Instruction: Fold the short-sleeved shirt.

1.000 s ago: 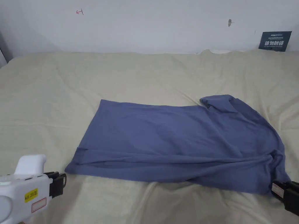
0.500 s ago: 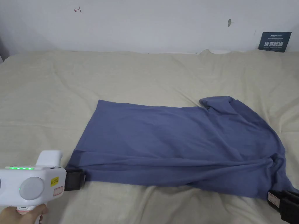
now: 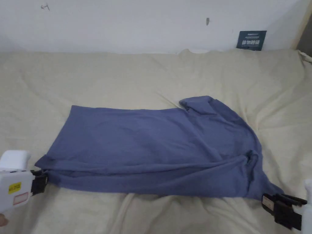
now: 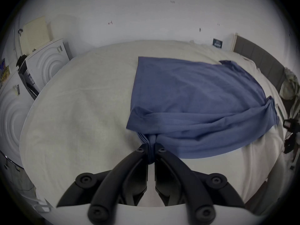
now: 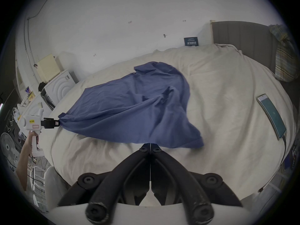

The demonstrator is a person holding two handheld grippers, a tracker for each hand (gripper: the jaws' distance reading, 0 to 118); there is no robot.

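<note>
Nearest the person, at the front edge of the bed (image 3: 152,213), both tongs meet the blue short-sleeved shirt (image 3: 152,146). The left tongs (image 4: 151,149) are clamped on a gathered bunch of cloth at the shirt's near left corner; in the left gripper view the fabric runs down between the two black jaws and is pinched tight. In the head view that same tool sits at the lower left, its white body held by a hand (image 5: 33,137) that shows in the right gripper view.

The right tongs (image 5: 150,145) are drawn together, jaw tips meeting at the shirt's near right edge. The hem seems to be caught between them, though the tips cover the exact spot, so the hold is hard to confirm. In the head view they lie at the lower right, touching the shirt's pointed corner.

Between the two tools the near edge of the shirt is stretched in long folds across the cream bed sheet (image 3: 91,76). Beyond that the body of the shirt lies mostly flat, with a rumpled sleeve raised at the far right.

A phone (image 5: 271,114) lies on the bed well to the right of the shirt. Farther back a white wall (image 3: 137,24) carries a small dark sign (image 3: 251,40).
</note>
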